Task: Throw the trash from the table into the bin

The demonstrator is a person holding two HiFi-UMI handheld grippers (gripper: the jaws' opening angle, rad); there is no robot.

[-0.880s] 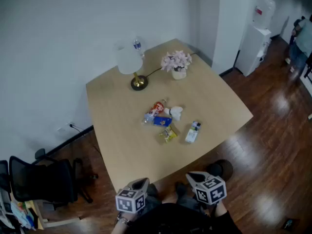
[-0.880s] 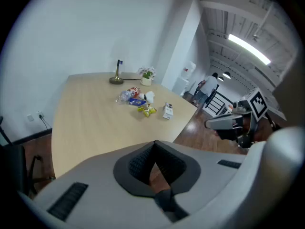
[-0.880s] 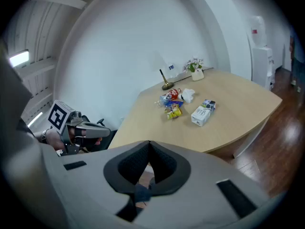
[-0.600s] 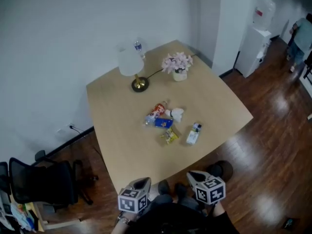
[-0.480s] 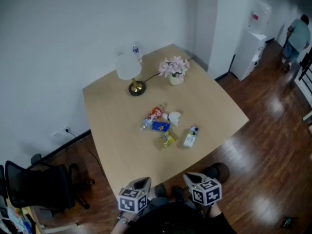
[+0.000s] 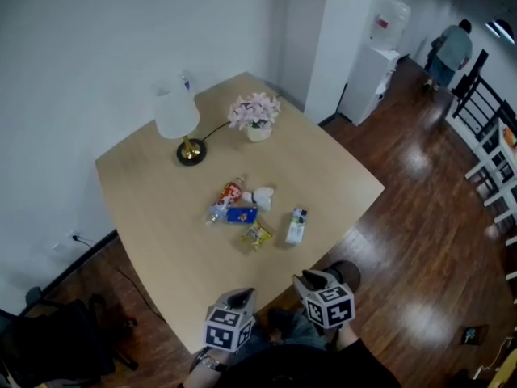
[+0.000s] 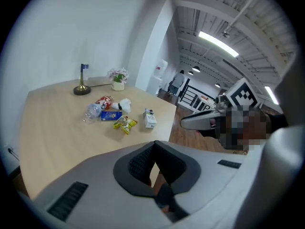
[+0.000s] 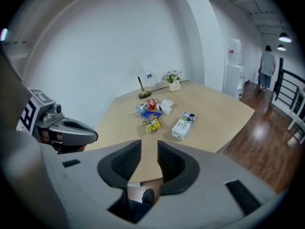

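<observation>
Head view looks steeply down on a pale wooden table (image 6: 153, 208) pushed into the corner of a white-walled room. The trash sits in one loose cluster near its middle:

- a clear plastic bottle with a red label (image 6: 225, 198)
- a crumpled white tissue (image 6: 262, 196)
- a flat blue packet (image 6: 241, 215)
- a yellow snack wrapper (image 6: 257, 235)
- a small white carton (image 6: 296, 225), lying a little apart on the right

A white-shaded lamp on a brass foot (image 6: 178, 115) and a pot of pink flowers (image 6: 254, 111) stand towards the far corner. They look like furnishings rather than rubbish, so I would leave them.

Both tools are held low against the person's body at the near edge, tilted down and well short of the litter. My guess is that the person is only sizing things up and nothing has been picked up yet.

The left gripper (image 6: 241, 299) has its dark pads meeting at the tips, with nothing caught in them. The right gripper (image 6: 307, 281) shows a narrow slot between its pads, and only table edge and floor are seen through it.

From where the right one is carried, the carton is the nearest piece and the likeliest first grab, though the jaws would need to widen for it.

I cannot make out a bin for certain in any view
</observation>
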